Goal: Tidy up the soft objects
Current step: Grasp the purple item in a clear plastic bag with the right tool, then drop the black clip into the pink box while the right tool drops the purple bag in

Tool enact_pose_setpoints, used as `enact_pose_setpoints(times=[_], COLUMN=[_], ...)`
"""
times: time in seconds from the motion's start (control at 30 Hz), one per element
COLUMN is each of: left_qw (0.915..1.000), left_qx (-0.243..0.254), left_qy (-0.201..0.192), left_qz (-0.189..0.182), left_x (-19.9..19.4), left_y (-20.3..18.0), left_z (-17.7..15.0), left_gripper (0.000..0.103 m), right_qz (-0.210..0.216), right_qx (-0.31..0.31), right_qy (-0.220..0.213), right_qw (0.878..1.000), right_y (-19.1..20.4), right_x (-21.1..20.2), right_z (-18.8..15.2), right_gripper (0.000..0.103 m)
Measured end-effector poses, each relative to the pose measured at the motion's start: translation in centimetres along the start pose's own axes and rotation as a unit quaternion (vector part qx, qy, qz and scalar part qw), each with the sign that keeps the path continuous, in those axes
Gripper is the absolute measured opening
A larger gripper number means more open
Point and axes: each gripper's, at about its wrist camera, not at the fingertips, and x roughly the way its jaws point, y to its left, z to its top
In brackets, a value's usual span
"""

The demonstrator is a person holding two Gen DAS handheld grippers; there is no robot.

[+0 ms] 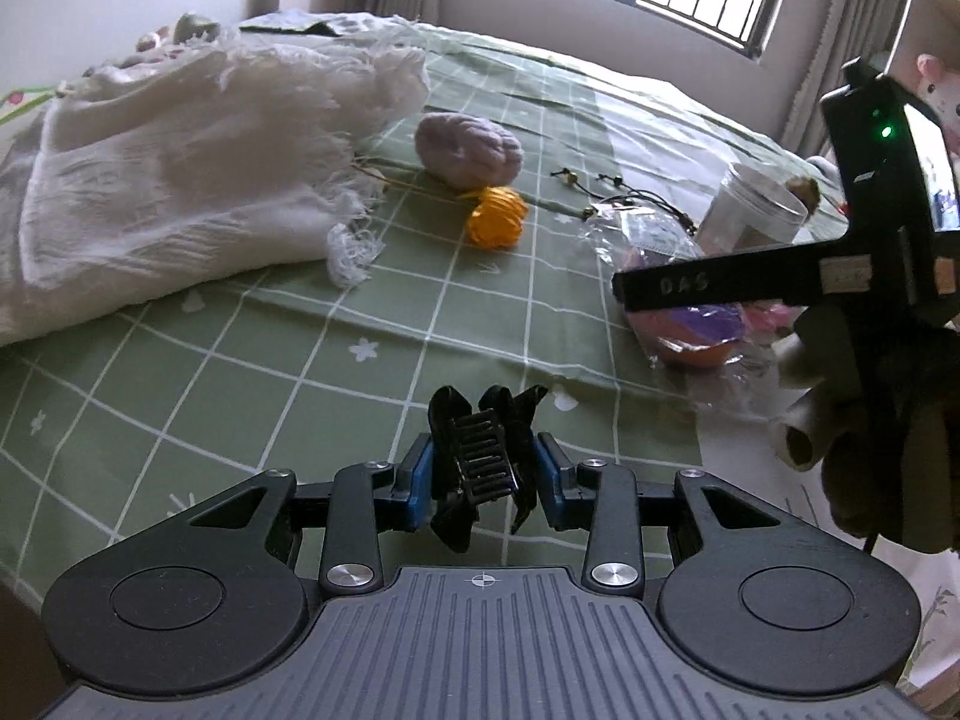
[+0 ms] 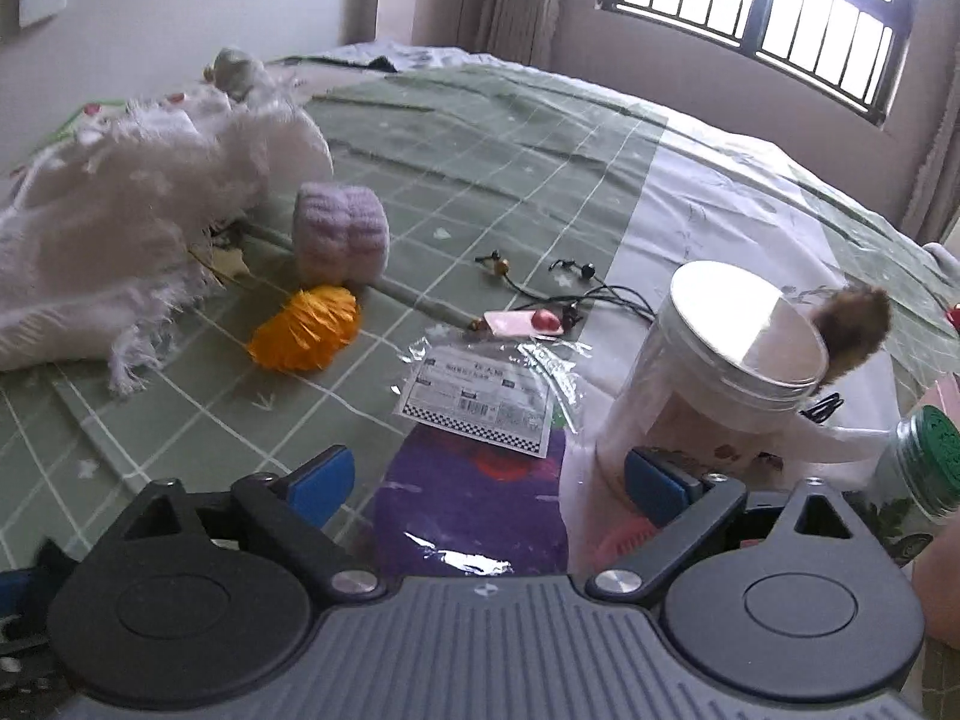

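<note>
Underneath everything lies the bed (image 1: 240, 372), spread with a green sheet gridded in white. Largest on it is the white fringed blanket (image 1: 180, 168), bunched at the far left. Just right of its fringe sits the lilac knitted bundle (image 1: 468, 150), and touching that bundle's near side is the orange pleated ball (image 1: 497, 217). Further right, a clear plastic bag (image 2: 474, 480) holding purple fabric and bearing a printed label lies flat, with a silver-lidded clear jar (image 2: 720, 372) standing upright beside it and a small brown furry thing (image 2: 852, 324) just behind the jar's lid. Beaded black cords (image 2: 540, 300) trail across the sheet between the bundle and the bag.

The left tool (image 1: 485, 480) is clamped on a black claw hair clip (image 1: 480, 456), blue pads pressing its sides, above bare sheet. The right tool (image 2: 486, 474) stands wide, nothing gripped, its fingers straddling the bagged fabric, which lies beneath them.
</note>
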Motion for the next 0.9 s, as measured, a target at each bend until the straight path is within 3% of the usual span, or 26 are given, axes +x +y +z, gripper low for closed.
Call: enact_pose_setpoints(times=[0.03, 0.1, 0.33, 0.57, 0.73, 0.9], left_qw=[1.0000, 1.0000, 0.9995, 0.9982, 0.9941, 0.9830], left_qx=[0.000, 0.004, 0.028, 0.047, 0.082, 0.138], left_qy=[0.001, 0.003, -0.003, 0.001, 0.001, 0.017], left_qz=[-0.001, -0.004, -0.015, -0.037, -0.071, -0.120], left_x=[-0.1, -0.2, -0.9, -2.0, -2.9, -3.2], left_y=[-0.2, -0.7, -4.1, -8.7, -13.8, -20.3], left_z=[0.0, 0.0, 0.6, 0.5, 0.1, -1.2], left_gripper=[0.039, 0.039, 0.039, 0.039, 0.039, 0.039], right_qz=[0.006, 0.025, 0.068, 0.076, 0.044, -0.029], right_qx=[-0.008, -0.020, -0.032, -0.020, -0.006, 0.010], right_qy=[0.006, 0.017, -0.022, -0.045, -0.061, -0.070], right_qw=[1.000, 0.999, 0.997, 0.996, 0.997, 0.997], right_y=[0.1, 0.2, -1.2, -5.5, -9.8, -14.6], right_x=[0.2, 0.0, -6.0, -13.6, -19.5, -24.7], right_z=[-0.1, -0.3, -1.1, -4.0, -8.0, -13.3], right_gripper=[0.089, 0.068, 0.066, 0.066, 0.066, 0.066])
